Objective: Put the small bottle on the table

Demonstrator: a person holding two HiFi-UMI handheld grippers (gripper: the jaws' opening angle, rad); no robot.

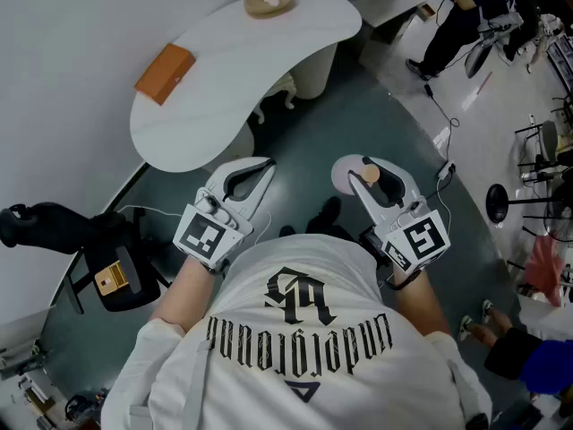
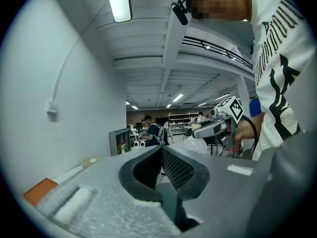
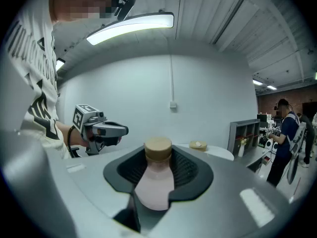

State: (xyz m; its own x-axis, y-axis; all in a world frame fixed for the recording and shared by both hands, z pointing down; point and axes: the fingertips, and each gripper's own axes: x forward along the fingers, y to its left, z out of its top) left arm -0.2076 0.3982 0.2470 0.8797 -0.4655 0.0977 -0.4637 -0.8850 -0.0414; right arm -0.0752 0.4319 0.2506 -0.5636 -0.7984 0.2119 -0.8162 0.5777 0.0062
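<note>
The small bottle [image 1: 383, 184], pink with a tan cap [image 3: 158, 147], sits between the jaws of my right gripper [image 1: 360, 165], which is shut on its body [image 3: 156, 182]. My left gripper [image 1: 262, 166] is held beside it at the same height, jaws shut with nothing between them [image 2: 162, 150]. Both hang over the dark floor, short of the white curved table [image 1: 233, 79] ahead. Each gripper shows in the other's view: the right gripper [image 2: 218, 125] and the left gripper [image 3: 101, 130].
On the table lie an orange block [image 1: 165, 73] and a round tan object [image 1: 269, 3]. A black chair with a bag [image 1: 98, 249] stands at the left. A person [image 1: 466, 12] works at a bench at the upper right, near stools and cables.
</note>
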